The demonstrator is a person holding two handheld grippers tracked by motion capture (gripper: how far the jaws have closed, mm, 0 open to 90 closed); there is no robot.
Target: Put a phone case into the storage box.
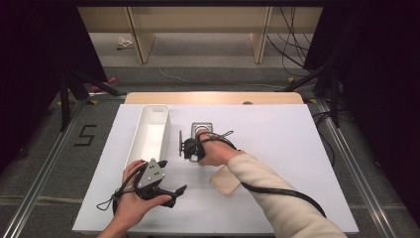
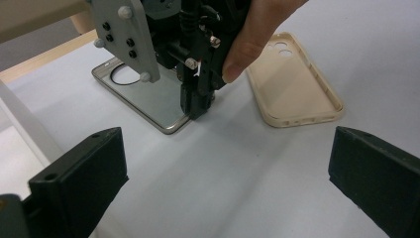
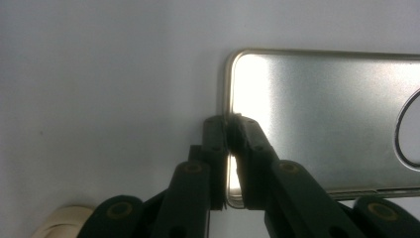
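Note:
A silver phone (image 1: 202, 127) with a dark ring on its back lies flat near the middle of the white table. My right gripper (image 1: 194, 154) points down at its near end. In the right gripper view the right gripper (image 3: 229, 134) is shut on the thin rim of the phone (image 3: 322, 109) at that short end. A beige phone case (image 1: 225, 181) lies open side up just right of that hand. My left gripper (image 1: 176, 196) rests at the front left. In its own view the left gripper (image 2: 228, 183) stands open with bare table between its fingers, facing the phone (image 2: 148, 96) and the case (image 2: 297, 84).
A long white tray (image 1: 153, 131) stands left of the phone, running front to back. The white table top (image 1: 277, 139) has bare room on its right half. A cable trails from the right gripper across the forearm.

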